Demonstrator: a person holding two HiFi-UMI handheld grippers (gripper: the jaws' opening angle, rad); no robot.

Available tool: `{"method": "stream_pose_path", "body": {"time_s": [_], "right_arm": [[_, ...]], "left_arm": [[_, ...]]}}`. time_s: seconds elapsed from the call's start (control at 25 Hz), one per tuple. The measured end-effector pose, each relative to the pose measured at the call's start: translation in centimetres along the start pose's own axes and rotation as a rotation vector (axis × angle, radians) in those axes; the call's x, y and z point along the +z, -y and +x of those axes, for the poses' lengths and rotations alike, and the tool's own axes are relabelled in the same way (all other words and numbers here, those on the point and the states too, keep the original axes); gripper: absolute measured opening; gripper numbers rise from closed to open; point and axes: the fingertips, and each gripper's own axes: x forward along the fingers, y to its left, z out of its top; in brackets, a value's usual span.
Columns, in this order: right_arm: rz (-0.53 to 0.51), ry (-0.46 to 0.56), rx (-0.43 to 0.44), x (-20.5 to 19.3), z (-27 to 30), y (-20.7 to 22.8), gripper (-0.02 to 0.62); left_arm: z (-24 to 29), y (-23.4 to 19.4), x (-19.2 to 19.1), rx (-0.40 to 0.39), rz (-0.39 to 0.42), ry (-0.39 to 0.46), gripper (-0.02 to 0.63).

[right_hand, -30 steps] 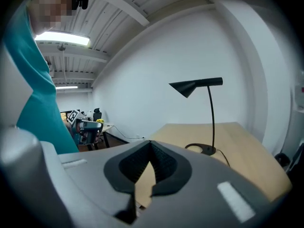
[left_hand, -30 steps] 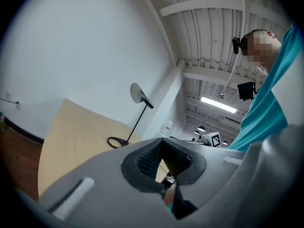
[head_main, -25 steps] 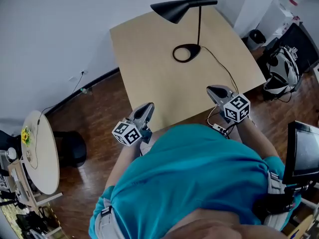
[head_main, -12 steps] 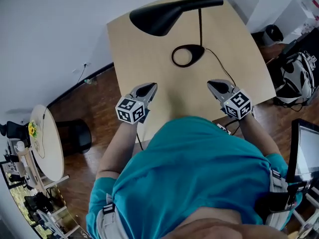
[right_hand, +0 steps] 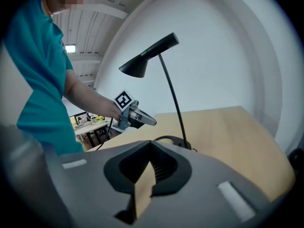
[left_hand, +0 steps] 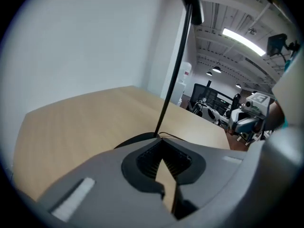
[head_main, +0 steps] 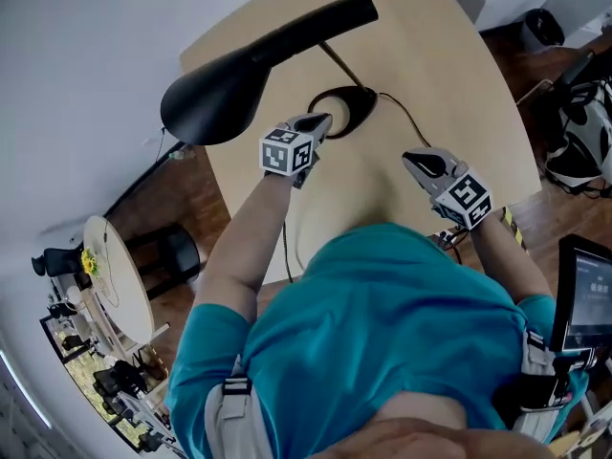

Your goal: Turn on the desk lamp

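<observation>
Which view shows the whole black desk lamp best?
Right gripper view: the black desk lamp appears side-on, with cone shade, thin stem and most of the base visible. Head view shows it from above, stem foreshortened, left gripper hiding part of the base. Left gripper view catches only the stem and a sliver of base.

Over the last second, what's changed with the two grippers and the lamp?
The left gripper reached forward across the table from its near edge. Its tips are now at the lamp base, though I cannot tell whether they touch it. Nothing was taken hold of or let go: both pairs of jaws are shut and empty. The right gripper stayed over the table's near part, and the lamp stands where it was.
</observation>
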Motion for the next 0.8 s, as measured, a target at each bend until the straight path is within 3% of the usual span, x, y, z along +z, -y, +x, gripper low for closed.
{"method": "stream_pose_path", "body": {"time_s": [0.16, 0.28, 0.4, 0.6, 0.8], "right_arm": [[0.08, -0.004, -0.061, -3.9, -1.7, 6.4, 0.002], [0.128, 0.003, -0.085, -6.2, -2.3, 8.7, 0.002], [0.168, 0.01, -0.106, -8.0, -3.0, 10.0, 0.002], [0.207, 0.007, -0.129, -11.0, -3.9, 10.9, 0.002], [0.223, 0.002, -0.116, -12.2, -3.2, 11.4, 0.002]], "left_arm": [[10.8, -1.7, -0.2, -0.021, -0.023, -0.115, 0.002], [15.7, -3.2, -0.7, -0.025, -0.05, -0.181, 0.002], [18.5, -3.6, -1.1, -0.039, -0.05, -0.231, 0.002], [21.6, -2.1, -2.5, -0.045, 0.047, -0.353, 0.0], [23.4, -3.0, -4.1, -0.056, 0.043, -0.408, 0.002]]}}
